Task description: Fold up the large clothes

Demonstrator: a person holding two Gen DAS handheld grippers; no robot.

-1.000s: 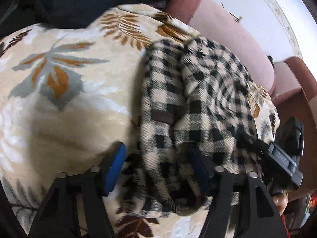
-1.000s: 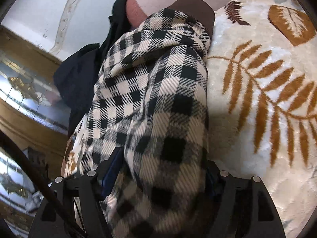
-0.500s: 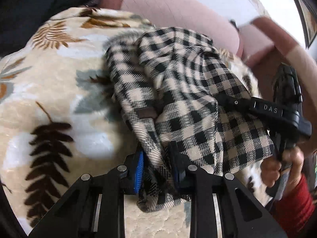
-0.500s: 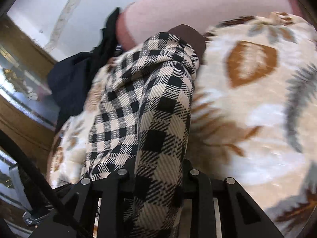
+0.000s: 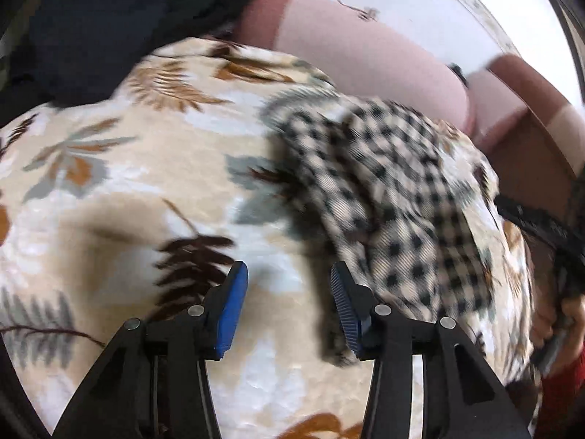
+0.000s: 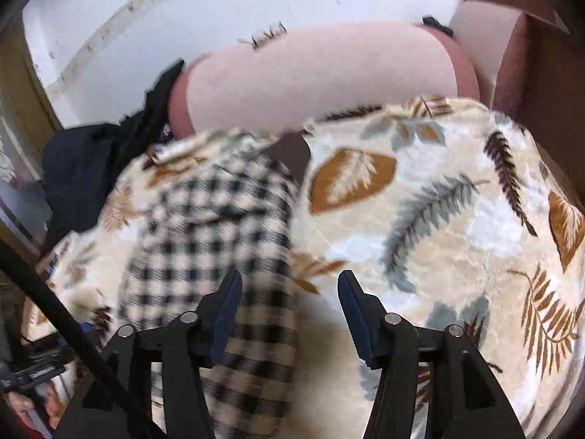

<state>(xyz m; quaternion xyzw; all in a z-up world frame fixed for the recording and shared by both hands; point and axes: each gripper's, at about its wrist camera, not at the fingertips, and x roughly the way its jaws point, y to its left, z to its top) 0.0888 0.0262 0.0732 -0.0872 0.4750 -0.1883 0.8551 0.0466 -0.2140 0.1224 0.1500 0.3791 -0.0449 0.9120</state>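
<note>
Letting go: both the left gripper (image 5: pixel 289 292) and right gripper (image 6: pixel 290 300) just released the checked shirt (image 5: pixel 384 201), lying folded at 2 o'clock, fold done.

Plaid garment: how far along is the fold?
Done: the plaid garment lies bunched into a narrow bundle on the leaf-print blanket, though blur hides how neat it is. In hand: nothing. The left gripper has just opened and is clear of the cloth; the right gripper has just opened with cloth loose between its jaws. Left: the dark clothing heaped behind looks unfolded.
</note>
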